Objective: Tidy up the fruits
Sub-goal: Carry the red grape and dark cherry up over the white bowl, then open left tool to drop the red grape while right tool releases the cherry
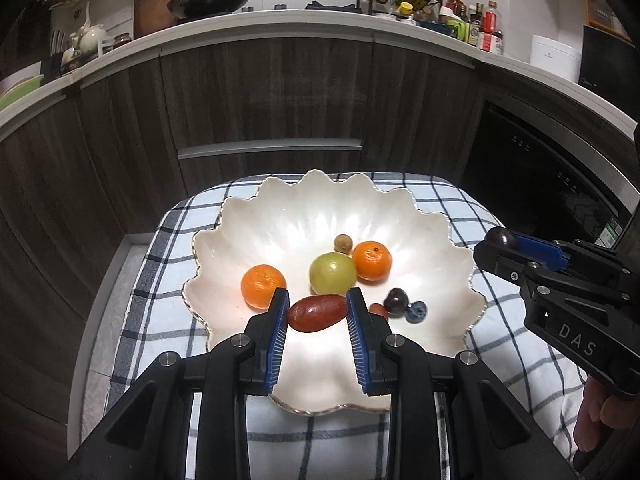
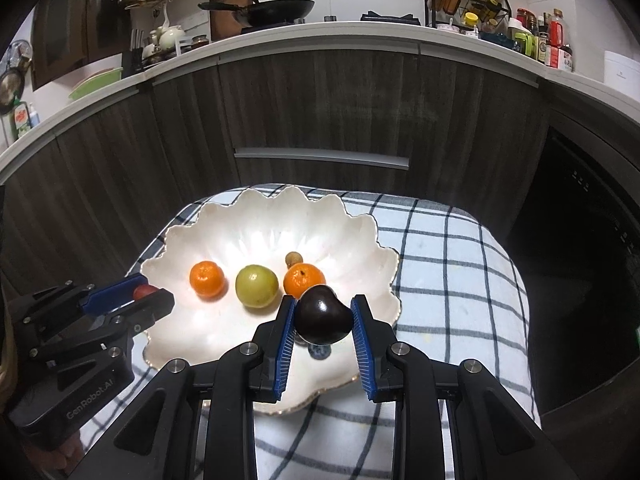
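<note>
A blue-and-white checked cloth (image 1: 500, 216) covers the work surface below dark wood-grain cabinet fronts (image 1: 272, 92). On it sits a white scalloped ceramic bowl with a gilt rim (image 1: 280, 216).

The black left gripper with blue ribbed pads (image 1: 318, 312) is clamped on an oblong reddish-brown fruit (image 1: 317, 313), held over the bowl's 6 o'clock edge. The black right gripper with blue ribbed pads (image 2: 323, 320) is clamped on a dark purple rounded fruit (image 2: 323, 316), held over the bowl's 4 o'clock area.

Inside the bowl:
- a round green fruit (image 1: 333, 273) at centre
- one orange mandarin (image 1: 263, 285) at its 9 o'clock
- a second mandarin (image 1: 373, 261) at its 2 o'clock
- a dark plum-coloured fruit (image 1: 396, 301) at 4 o'clock
- a blueberry (image 1: 417, 312) touching that fruit
- a small tan round fruit (image 1: 343, 244) at 12 o'clock
</note>
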The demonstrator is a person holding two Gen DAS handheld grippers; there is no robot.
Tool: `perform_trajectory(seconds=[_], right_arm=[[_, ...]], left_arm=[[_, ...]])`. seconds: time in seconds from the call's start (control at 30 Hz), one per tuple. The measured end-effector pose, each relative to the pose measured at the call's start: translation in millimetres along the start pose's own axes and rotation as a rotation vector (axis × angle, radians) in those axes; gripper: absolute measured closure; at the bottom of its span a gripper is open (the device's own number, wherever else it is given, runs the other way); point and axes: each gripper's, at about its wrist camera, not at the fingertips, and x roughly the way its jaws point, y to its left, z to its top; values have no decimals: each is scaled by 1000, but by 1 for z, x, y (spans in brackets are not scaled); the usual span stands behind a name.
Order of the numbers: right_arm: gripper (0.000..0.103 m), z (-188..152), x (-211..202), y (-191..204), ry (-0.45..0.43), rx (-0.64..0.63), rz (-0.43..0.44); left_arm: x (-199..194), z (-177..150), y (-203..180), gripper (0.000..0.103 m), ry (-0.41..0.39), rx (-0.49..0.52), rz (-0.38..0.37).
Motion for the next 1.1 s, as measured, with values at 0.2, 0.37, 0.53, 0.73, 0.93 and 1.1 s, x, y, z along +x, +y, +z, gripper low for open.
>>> perform_trajectory(seconds=[0.2,0.37,0.53,0.73,0.93,1.1], right_arm=[[74,5,17,4,24,0,-12],[74,6,30,4,53,13,-21],[74,6,37,4,76,19,-26],[62,5,38,3,90,23,-43],[32,7,24,1,43,41,-55],[25,8,11,2,20,44,-64]], left_arm=[[15,2,11,74,21,-17,12],[24,3,17,73,38,-30,18],[28,1,19,72,53,-43,20],[21,0,20,42,30,-51,49],[12,1,19,31,18,-45,58],[-5,2,19,15,-14,-50,78]])
